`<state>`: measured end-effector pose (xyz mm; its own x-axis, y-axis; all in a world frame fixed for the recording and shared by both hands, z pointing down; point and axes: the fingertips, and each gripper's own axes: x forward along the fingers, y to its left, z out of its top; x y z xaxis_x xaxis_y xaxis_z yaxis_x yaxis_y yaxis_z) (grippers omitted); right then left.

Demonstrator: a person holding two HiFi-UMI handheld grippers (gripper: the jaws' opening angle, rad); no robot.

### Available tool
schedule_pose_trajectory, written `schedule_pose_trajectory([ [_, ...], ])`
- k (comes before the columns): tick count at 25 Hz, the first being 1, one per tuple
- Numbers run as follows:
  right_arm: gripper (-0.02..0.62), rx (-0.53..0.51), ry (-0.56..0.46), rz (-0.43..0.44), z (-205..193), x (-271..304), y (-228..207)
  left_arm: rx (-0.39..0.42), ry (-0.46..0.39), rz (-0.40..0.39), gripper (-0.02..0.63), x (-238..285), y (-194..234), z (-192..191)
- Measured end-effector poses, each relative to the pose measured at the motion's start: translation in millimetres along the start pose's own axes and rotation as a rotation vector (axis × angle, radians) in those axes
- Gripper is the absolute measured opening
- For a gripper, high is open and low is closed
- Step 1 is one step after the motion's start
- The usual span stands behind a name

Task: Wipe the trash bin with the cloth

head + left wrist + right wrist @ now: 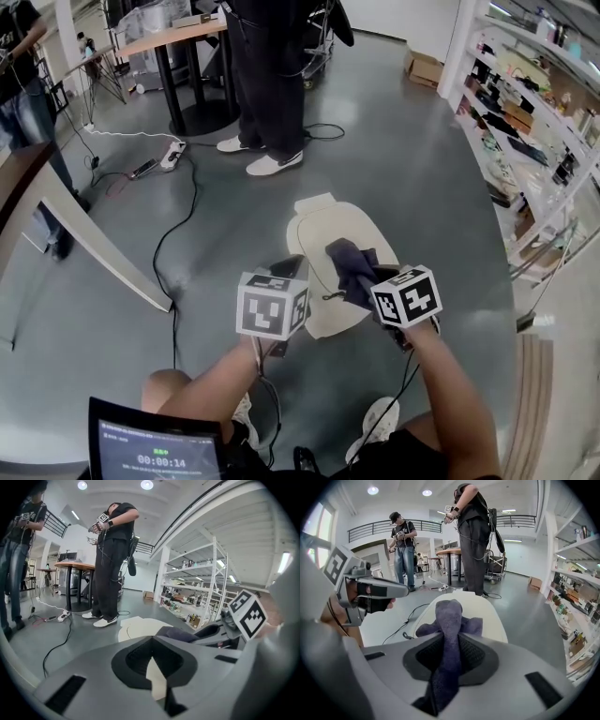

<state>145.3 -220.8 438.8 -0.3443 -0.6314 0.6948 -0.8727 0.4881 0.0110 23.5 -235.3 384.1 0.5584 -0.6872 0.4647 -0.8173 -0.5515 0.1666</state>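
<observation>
The trash bin [330,225] is cream-coloured and stands on the grey floor; I look down on its rounded top. A dark purple cloth [349,264] rests on the near part of that top, and my right gripper [364,286] is shut on it. In the right gripper view the cloth [447,620] runs between the jaws and bunches over the bin [487,613]. My left gripper [289,269] hovers at the bin's near left edge. Its jaws meet at the tips in the left gripper view [151,640], and a sliver of the cream bin [138,625] shows behind them.
A person [267,84] in dark trousers and white shoes stands just beyond the bin. Black cables [173,244] and a power strip [172,154] lie on the floor to the left. White shelving [525,122] lines the right side. A sloping wooden board [94,244] stands at the left.
</observation>
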Motion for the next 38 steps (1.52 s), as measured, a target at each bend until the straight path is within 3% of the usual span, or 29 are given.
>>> schedule_pose_trajectory([
  [9,0.078,0.007,-0.02,-0.029,-17,-13,-43,0.026,0.008,-0.034,0.002,0,-45,-18],
  [21,0.078,0.049,-0.042,-0.077,-29,-22,-82,0.043,0.036,-0.037,0.002,7,-57,-26],
  [38,0.078,0.069,-0.06,-0.091,-35,-23,-96,0.055,0.049,-0.017,0.002,0,-63,-37],
])
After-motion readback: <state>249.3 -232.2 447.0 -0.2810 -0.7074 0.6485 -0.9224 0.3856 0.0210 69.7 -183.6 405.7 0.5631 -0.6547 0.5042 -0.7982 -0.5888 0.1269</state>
